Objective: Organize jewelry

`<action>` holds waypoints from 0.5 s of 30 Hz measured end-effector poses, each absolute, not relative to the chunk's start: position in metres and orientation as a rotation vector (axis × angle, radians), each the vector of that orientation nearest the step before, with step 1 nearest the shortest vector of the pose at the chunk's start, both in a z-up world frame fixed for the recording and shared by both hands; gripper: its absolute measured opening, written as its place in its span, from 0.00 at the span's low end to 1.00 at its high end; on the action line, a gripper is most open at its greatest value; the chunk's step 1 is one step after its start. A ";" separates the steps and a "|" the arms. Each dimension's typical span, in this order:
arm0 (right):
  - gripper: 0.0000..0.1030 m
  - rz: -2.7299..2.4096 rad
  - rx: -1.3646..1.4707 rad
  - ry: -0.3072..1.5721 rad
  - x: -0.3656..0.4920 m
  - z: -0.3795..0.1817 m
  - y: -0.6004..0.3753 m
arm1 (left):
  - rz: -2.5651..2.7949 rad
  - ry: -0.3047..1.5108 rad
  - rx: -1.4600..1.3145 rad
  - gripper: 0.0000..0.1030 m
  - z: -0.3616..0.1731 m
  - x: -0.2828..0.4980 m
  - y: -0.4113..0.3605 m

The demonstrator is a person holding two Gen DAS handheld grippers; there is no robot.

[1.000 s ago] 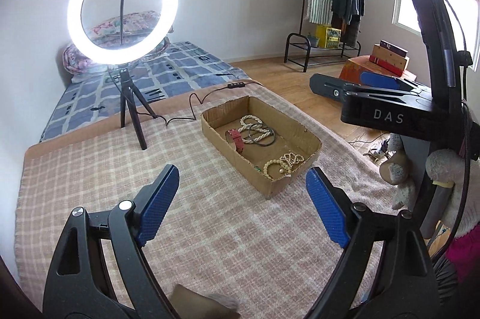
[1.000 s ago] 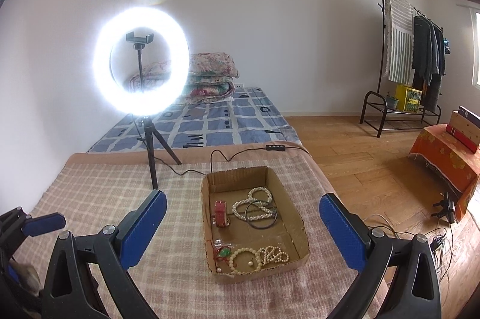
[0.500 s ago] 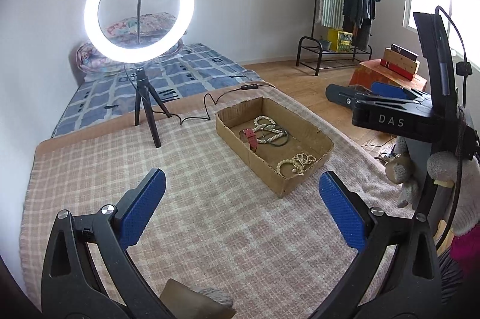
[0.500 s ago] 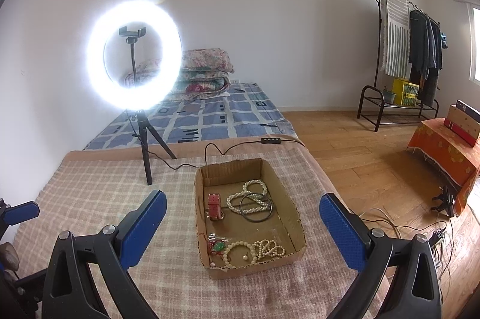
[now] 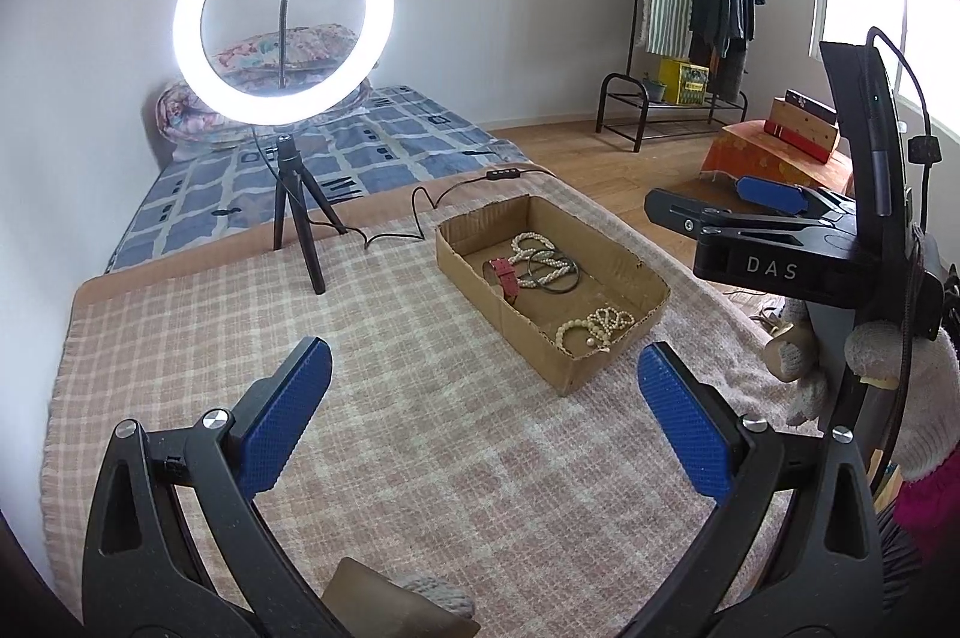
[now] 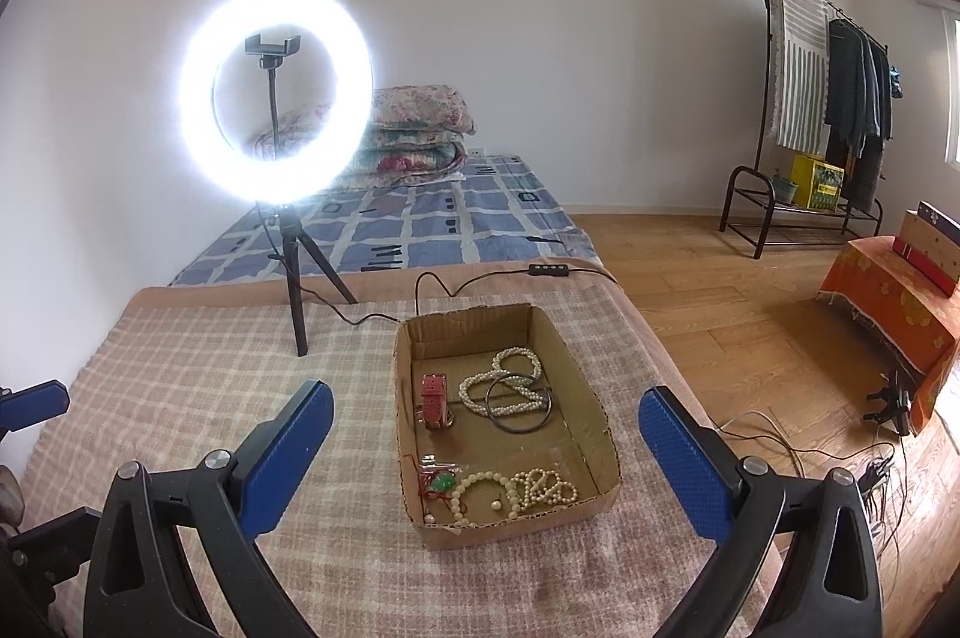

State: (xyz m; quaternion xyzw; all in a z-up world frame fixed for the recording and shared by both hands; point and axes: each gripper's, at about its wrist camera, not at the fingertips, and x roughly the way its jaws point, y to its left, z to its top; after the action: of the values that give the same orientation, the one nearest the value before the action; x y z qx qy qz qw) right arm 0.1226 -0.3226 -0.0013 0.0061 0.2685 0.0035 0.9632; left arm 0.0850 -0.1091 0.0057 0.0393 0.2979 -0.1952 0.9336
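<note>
Both grippers, left (image 5: 480, 398) and right (image 6: 486, 440), edged back, hovering spread above the box (image 6: 600, 434).

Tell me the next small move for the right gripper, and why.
Probably ease the right gripper forward and down toward the cardboard box. Its jaws stand wide open and empty, the box lies straight ahead between them, and the pearl bracelet in the near corner looks like the closest piece to take.

Shallow cardboard box (image 6: 594, 422) on the checked blanket — pearl strands (image 6: 501, 386), black ring (image 6: 519, 404), red strap (image 6: 433, 398) inside
</note>
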 end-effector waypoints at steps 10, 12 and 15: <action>1.00 0.010 0.015 0.556 0.123 -0.004 -0.322 | -0.399 0.608 0.081 1.00 0.006 0.085 -0.109; 1.00 0.011 0.015 0.559 0.124 -0.005 -0.321 | -0.401 0.609 0.081 1.00 0.006 0.085 -0.110; 1.00 0.017 0.018 0.564 0.124 -0.005 -0.322 | -0.402 0.610 0.085 1.00 0.006 0.084 -0.110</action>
State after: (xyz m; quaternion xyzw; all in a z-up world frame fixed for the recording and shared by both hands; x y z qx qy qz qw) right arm 0.1238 -0.3217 -0.0052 0.0088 0.2781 0.0082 0.9605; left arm 0.0841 -0.1101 0.0062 0.0414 0.2980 -0.1967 0.9332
